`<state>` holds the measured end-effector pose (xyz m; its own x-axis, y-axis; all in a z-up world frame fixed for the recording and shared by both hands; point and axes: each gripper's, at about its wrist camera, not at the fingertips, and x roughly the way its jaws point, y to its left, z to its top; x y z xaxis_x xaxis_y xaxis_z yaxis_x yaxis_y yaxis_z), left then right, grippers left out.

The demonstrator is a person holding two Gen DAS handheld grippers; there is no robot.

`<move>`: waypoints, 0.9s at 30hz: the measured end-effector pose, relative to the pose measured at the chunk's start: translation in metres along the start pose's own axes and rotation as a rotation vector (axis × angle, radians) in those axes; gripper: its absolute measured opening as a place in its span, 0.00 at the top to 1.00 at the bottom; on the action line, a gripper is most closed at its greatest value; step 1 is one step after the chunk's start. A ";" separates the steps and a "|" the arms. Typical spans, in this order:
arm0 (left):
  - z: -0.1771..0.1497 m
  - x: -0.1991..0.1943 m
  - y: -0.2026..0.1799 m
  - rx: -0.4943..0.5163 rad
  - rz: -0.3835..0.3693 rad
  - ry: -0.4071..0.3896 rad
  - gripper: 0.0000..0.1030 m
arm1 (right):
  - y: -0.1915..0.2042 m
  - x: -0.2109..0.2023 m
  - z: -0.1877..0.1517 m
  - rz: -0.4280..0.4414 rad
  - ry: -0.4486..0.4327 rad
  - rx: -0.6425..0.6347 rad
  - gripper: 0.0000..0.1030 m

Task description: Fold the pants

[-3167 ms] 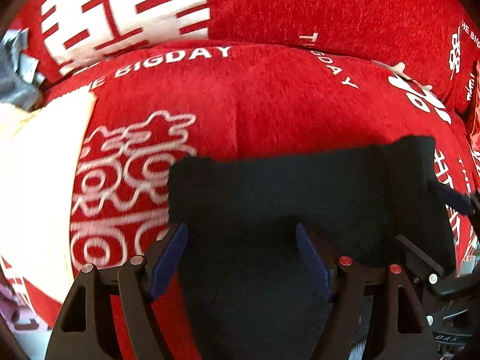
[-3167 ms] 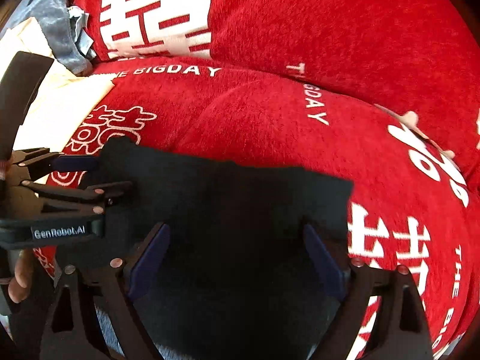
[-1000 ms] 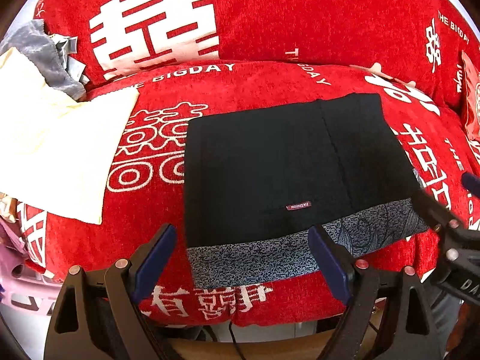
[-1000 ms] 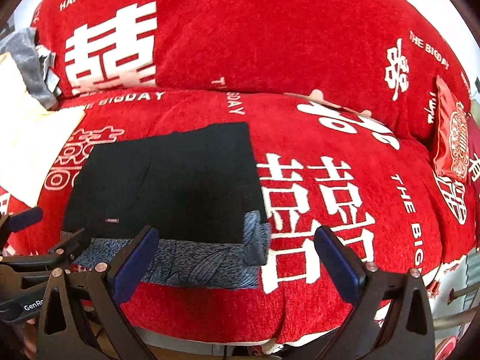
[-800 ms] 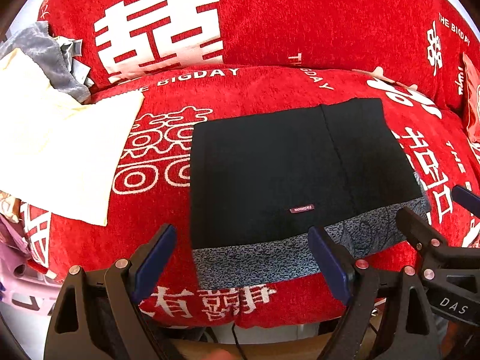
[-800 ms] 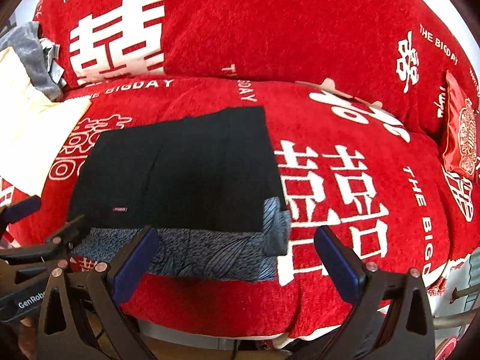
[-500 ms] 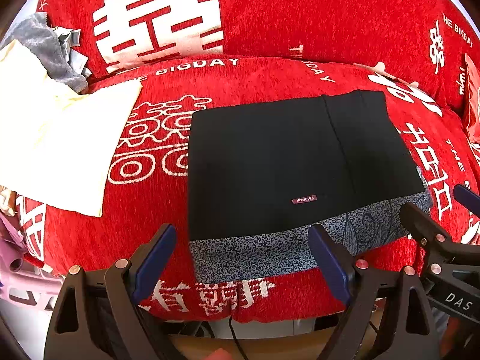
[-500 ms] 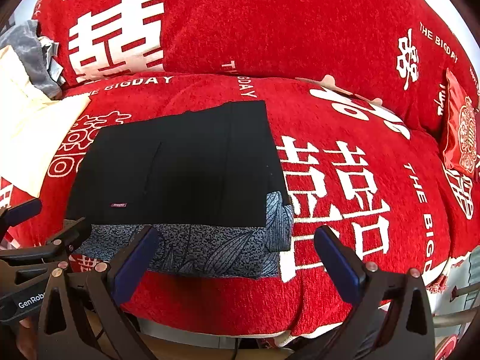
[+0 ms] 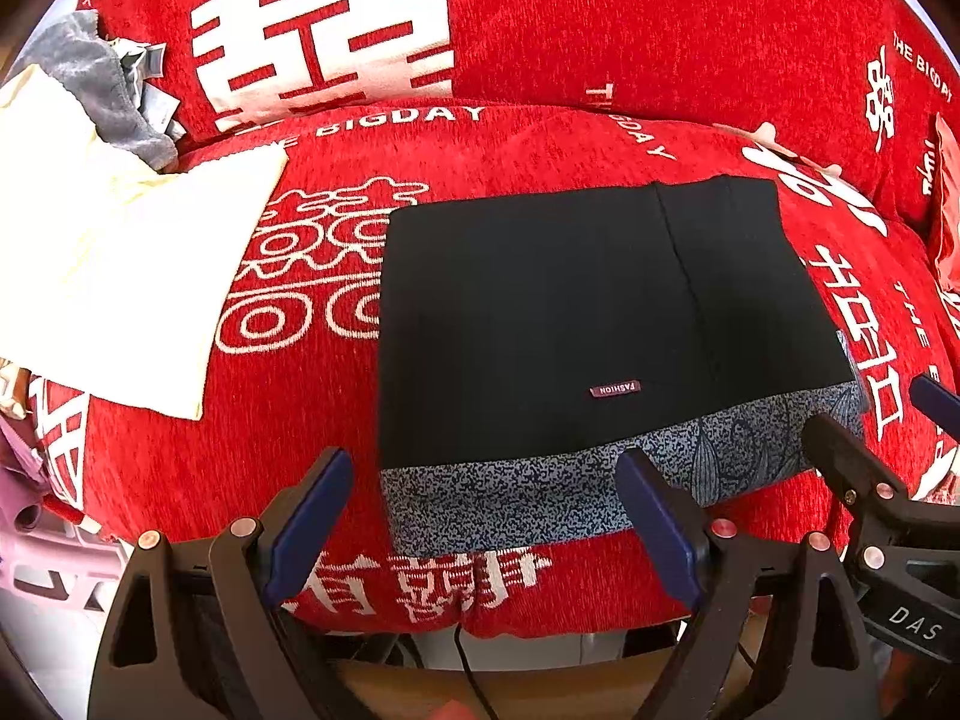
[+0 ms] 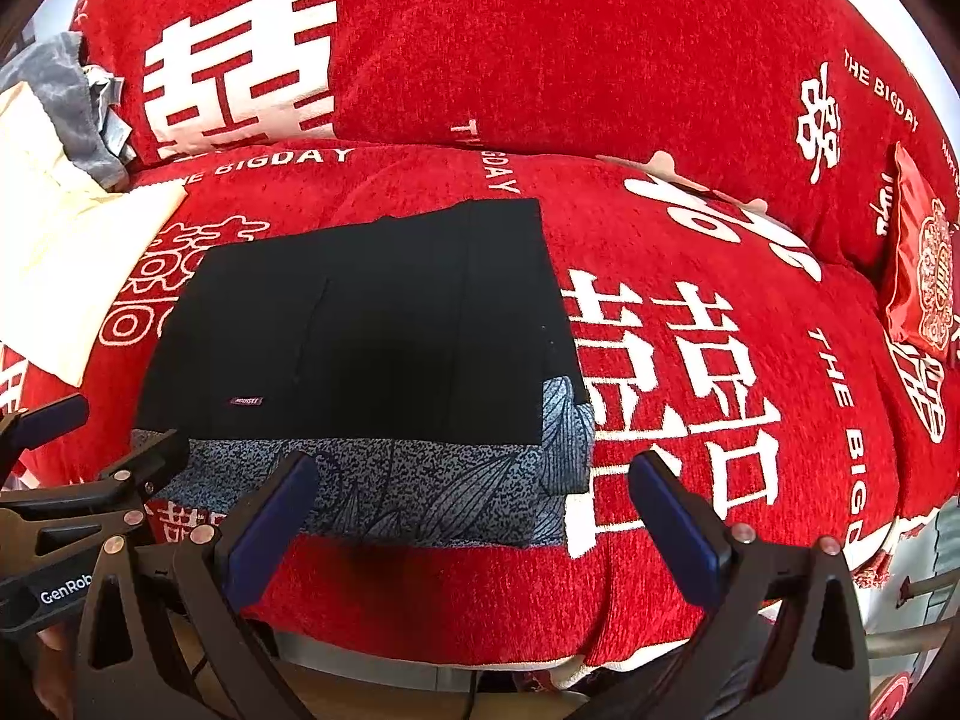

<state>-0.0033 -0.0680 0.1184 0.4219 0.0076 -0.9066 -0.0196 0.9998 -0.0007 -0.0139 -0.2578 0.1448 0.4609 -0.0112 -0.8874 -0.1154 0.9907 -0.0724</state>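
The black pants (image 9: 576, 324) lie folded into a flat rectangle on the red sofa seat (image 9: 492, 138), with a blue-grey patterned band along the near edge and a small label on top. They also show in the right wrist view (image 10: 372, 324). My left gripper (image 9: 480, 516) is open and empty, held back off the sofa's front edge, near the band. My right gripper (image 10: 468, 510) is open and empty, also back from the front edge. Each gripper shows at the side of the other's view.
A cream cloth (image 9: 120, 258) and a grey garment (image 9: 102, 84) lie on the sofa's left end. A red cushion (image 10: 918, 276) sits at the far right. The sofa's backrest (image 10: 540, 48) rises behind the pants.
Both grippers have let go of the pants and pulled back from the sofa, so the whole folded pants now show. In the last second they barely moved.
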 end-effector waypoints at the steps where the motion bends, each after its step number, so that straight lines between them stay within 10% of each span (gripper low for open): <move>1: 0.000 0.000 0.000 0.001 -0.001 0.003 0.13 | 0.000 0.000 0.000 0.001 -0.001 0.001 0.00; 27: -0.001 0.000 0.003 0.018 -0.029 0.015 0.13 | -0.005 -0.004 -0.003 0.007 -0.005 0.011 0.00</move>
<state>-0.0045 -0.0655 0.1179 0.4080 -0.0218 -0.9127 0.0092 0.9998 -0.0198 -0.0180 -0.2635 0.1470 0.4648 -0.0036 -0.8854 -0.1088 0.9922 -0.0611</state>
